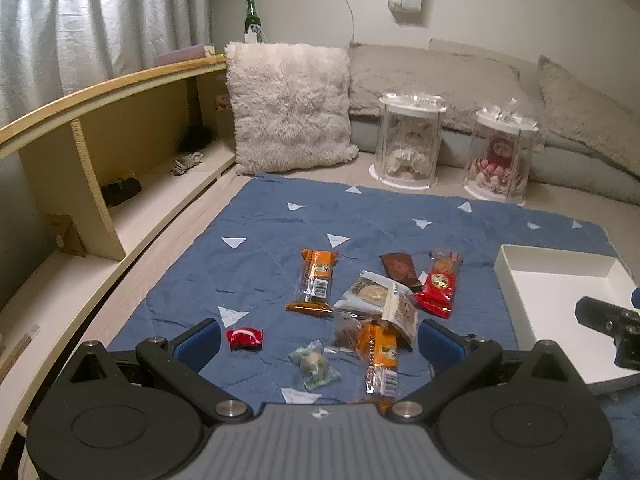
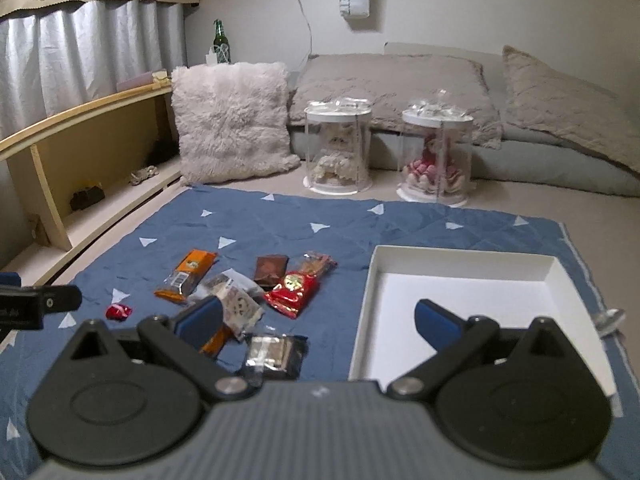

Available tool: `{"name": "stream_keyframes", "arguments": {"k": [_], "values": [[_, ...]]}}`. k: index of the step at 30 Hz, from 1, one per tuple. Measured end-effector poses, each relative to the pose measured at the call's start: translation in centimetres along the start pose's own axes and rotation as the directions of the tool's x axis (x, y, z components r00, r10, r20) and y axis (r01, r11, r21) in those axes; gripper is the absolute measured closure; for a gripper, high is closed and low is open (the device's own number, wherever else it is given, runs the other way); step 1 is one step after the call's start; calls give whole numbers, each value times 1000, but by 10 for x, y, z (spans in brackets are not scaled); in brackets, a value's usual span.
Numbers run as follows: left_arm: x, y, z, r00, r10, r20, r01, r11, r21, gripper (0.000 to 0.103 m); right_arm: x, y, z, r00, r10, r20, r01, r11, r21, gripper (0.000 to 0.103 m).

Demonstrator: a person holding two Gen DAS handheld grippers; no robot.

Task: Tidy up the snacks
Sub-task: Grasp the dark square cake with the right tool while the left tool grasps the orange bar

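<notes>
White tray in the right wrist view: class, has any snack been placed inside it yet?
No. The white tray shows only its bare white floor, while the snack packets, such as the red packet, lie on the blue mat beside it.

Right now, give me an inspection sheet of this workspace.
Surface: blue mat with white triangles, spread flat on a pale floor.
Job's things: loose snack packets clustered on the mat; white tray to their right, nothing in it.
Clutter: small red candy lying apart from the cluster; silvery object off the tray's right edge, too blurred to tell.
Grippers: left hand-held gripper open above the snacks; right hand-held gripper open, holding nothing.
Cables: one thin cord hanging down the wall.
Surroundings: fluffy pillow, two clear doll cases, green bottle, wooden shelf.
</notes>
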State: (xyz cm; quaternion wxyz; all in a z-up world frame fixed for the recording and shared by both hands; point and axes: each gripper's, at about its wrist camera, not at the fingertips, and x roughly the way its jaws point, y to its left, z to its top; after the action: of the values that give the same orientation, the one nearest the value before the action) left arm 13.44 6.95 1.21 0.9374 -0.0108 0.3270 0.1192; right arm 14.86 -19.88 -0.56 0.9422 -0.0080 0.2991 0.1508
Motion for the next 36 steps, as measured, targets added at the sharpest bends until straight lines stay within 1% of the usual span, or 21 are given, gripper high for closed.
{"name": "stream_keyframes", "arguments": {"k": [4,9,11,14,17,19,21,23,25,28,32,35,36], "values": [[24,-4,7,1000,-15,-27,15,1000,9,0,27,-2,10,999,16,-41,-13,998,55,0],[59,-8,11,996,-39,-84,40,999,12,0,64,-5,15,994,39,-98,-28,994,106,0],[72,-10,12,994,-34,-105,37,999,23,0,78,-6,16,992,44,-119,-28,991,132,0],[91,-10,11,991,-11,-136,17,999,42,0,99,-5,18,988,39,-150,-18,990,138,0],[109,-6,10,983,-16,-183,29,997,66,0,120,-3,17,980,60,-190,-34,990,134,0],[119,-2,9,978,-6,-208,21,998,67,0,136,-3,16,968,92,-234,-58,987,148,0],[126,4,9,975,7,-222,5,998,57,0,150,-3,12,951,114,-288,-63,982,180,0],[133,10,10,971,-3,-239,11,999,32,0,161,-1,8,937,137,-320,-74,977,200,5],[138,14,11,964,-27,-263,28,1000,-1,0,171,3,3,924,159,-349,-92,975,201,16],[145,20,11,956,-63,-285,47,997,-60,0,182,11,-3,904,167,-394,-97,977,191,24],[151,17,10,944,-141,-297,109,987,-120,0,194,23,-11,872,153,-465,-82,982,170,26],[155,8,8,933,-190,-304,161,980,-117,0,204,30,-22,855,153,-496,-85,984,158,26],[156,4,8,928,-198,-315,171,979,-112,0,206,32,-25,849,149,-507,-84,985,150,31]]}}
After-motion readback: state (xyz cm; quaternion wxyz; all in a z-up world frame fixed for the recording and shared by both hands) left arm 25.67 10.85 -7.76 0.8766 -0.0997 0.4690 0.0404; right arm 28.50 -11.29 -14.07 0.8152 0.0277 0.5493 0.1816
